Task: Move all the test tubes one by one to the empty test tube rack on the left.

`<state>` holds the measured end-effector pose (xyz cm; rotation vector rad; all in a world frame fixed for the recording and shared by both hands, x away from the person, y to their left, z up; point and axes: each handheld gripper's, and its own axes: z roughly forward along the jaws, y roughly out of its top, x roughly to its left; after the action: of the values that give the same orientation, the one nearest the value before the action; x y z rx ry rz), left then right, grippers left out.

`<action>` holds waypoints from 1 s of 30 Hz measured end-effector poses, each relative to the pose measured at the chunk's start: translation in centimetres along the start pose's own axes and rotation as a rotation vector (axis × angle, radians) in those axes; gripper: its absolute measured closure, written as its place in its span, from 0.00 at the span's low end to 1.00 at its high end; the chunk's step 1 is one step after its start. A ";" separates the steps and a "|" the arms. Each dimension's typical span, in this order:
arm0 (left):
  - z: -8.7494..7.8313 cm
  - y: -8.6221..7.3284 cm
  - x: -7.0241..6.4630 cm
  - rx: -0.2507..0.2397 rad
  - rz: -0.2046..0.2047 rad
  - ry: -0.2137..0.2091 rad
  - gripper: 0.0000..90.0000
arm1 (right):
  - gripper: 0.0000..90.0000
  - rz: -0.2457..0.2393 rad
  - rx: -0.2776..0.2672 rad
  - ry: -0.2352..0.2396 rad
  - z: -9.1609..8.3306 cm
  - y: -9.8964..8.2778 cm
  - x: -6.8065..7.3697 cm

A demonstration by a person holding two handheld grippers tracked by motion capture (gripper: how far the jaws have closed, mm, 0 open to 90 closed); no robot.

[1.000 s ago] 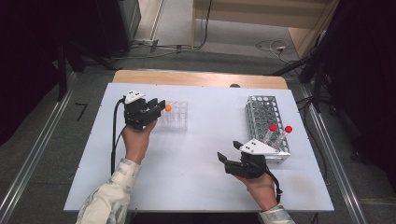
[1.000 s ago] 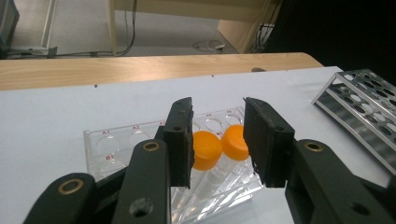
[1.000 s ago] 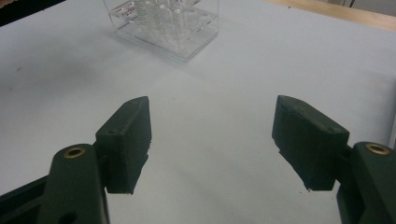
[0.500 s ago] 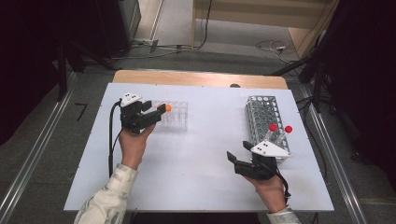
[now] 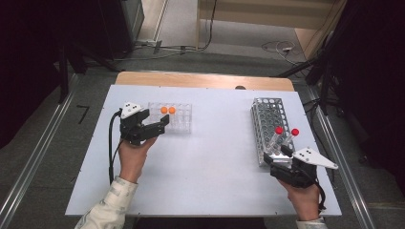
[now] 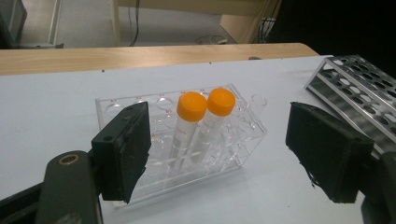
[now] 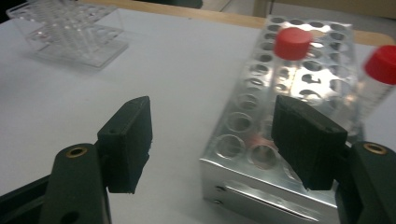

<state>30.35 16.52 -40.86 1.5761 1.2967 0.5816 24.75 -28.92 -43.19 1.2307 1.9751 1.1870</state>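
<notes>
Held the left gripper just beside the clear tube rack, at the rack's left end, pointed toward it. Had just been opening its jaws; left them spread wide, pressed on nothing. In the left gripper view, framed the clear tube rack between the two black pads, with the left pad in front of that rack's near left corner; could not tell whether pad and rack touched.

Found two orange-capped tubes standing upright inside the clear tube rack, side by side in neighbouring holes of its back row, caps touching or nearly so. Saw the rest of that rack's holes unfilled.

Placed well apart from the clear tube rack, far to its right on the white table: a metal tube rack with many round holes, lying lengthwise away from the person. Carried two red-capped tubes, both farther right of the clear tube rack than anything else on the table and nearer the person than it.

Held the right gripper far right of the clear tube rack and closer to the person, jaws likewise wide apart and closed on nothing. In the right gripper view, showed the metal tube rack's near corner in the gap between the pads, and the clear tube rack blurred at the far upper left.
</notes>
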 end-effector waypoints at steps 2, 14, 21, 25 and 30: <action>0.0 -0.1 0.0 -0.001 -0.002 0.001 0.25 | 0.31 0.014 -0.003 -0.031 -0.3 -0.2 -0.8; 0.0 -0.3 -0.2 0.009 0.003 -0.008 0.23 | 0.37 0.053 0.000 -0.169 1.5 -0.1 -4.2; 0.2 -0.3 -0.3 0.011 0.005 -0.010 0.23 | 0.50 0.081 -0.006 -0.212 3.2 0.1 -5.4; 0.2 -0.4 -0.4 0.015 0.008 -0.011 0.23 | 0.60 0.088 -0.003 -0.232 3.9 0.1 -5.9; 0.1 -0.4 -0.4 0.016 0.006 -0.014 0.23 | 0.72 0.090 0.006 -0.232 4.4 0.1 -5.9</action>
<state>30.14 16.13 -41.20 1.5946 1.2899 0.5647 30.86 -32.43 -45.30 1.4061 1.7705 1.0288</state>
